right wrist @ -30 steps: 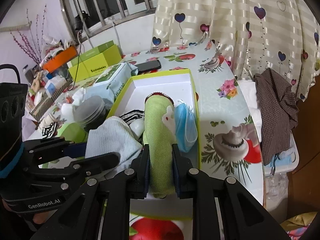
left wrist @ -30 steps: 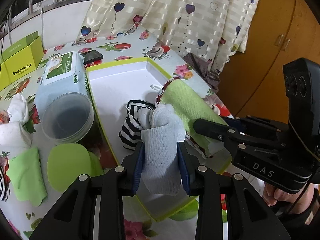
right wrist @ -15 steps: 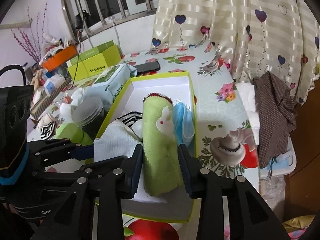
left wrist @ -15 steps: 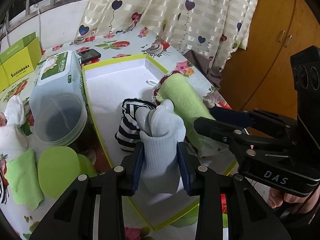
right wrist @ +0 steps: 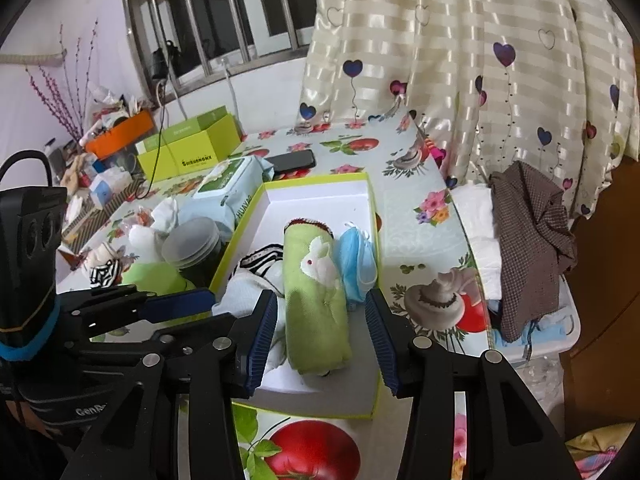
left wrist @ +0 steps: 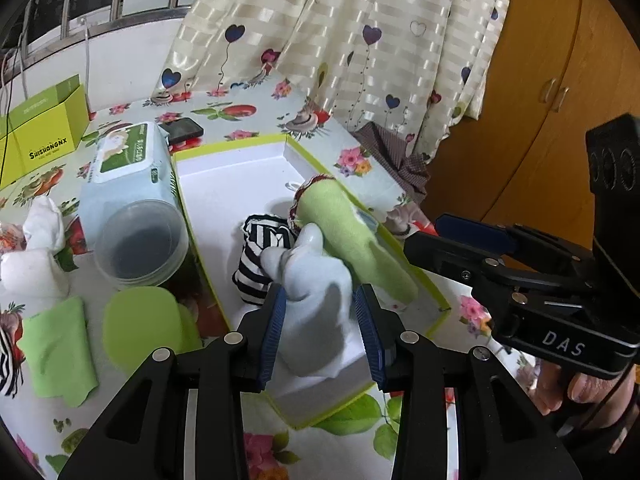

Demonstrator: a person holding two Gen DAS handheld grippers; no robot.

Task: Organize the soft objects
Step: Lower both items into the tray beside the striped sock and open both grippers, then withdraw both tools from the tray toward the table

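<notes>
The yellow-green carton (left wrist: 44, 136) at the far side of the table carries the brand "SHISHANGNX" in white capitals on its front face; the same carton is legible in the right wrist view. The right gripper (left wrist: 460, 236), seen from the left wrist camera, bears the white letters "DAS" on its black body. The left gripper (right wrist: 176, 304), seen from the right wrist camera, shows the partial marking "GenR". The wet-wipes pack (right wrist: 236, 184) shows "HUAYAO" on its side, partly hidden; its green lid label is too small to read.
</notes>
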